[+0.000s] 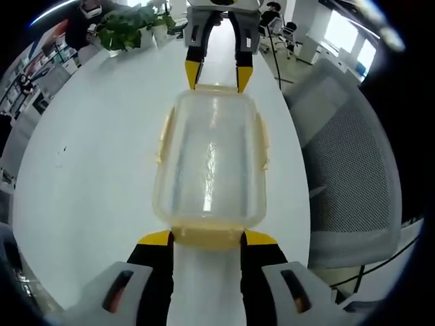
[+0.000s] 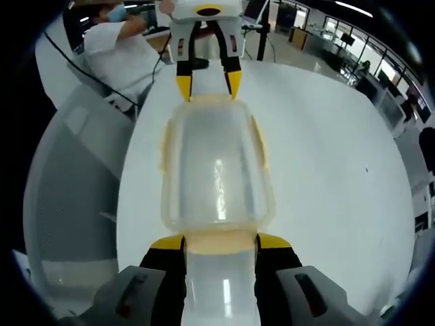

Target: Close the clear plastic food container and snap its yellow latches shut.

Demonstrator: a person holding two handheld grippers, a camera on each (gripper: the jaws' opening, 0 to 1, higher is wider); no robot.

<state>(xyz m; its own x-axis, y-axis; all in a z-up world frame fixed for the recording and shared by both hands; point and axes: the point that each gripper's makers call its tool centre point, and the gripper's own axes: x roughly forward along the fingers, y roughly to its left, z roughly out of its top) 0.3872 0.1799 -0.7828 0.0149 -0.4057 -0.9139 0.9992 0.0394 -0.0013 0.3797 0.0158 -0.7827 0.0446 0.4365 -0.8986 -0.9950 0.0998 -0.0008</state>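
Note:
The clear plastic container point(image 1: 211, 163) lies lid-on on the white table point(image 1: 95, 170), with pale yellow latches along its sides point(image 1: 165, 132). My left gripper point(image 1: 209, 238) is open at its near end, its yellow tips flanking the end latch point(image 1: 207, 236). At the far end stands my right gripper point(image 1: 217, 76), open, tips at the container's rim. In the right gripper view the same container point(image 2: 217, 170) runs away from my right gripper point(image 2: 221, 242), whose tips flank the near end latch point(image 2: 221, 239). The left gripper point(image 2: 207, 85) faces it at the far end.
A grey mesh chair point(image 1: 346, 170) stands close to the table's edge, and it is also in the right gripper view as the chair point(image 2: 68, 183). Potted plants point(image 1: 129, 27) sit at the table's far end. A person in a white shirt point(image 2: 115, 47) sits beyond the table point(image 2: 326, 156).

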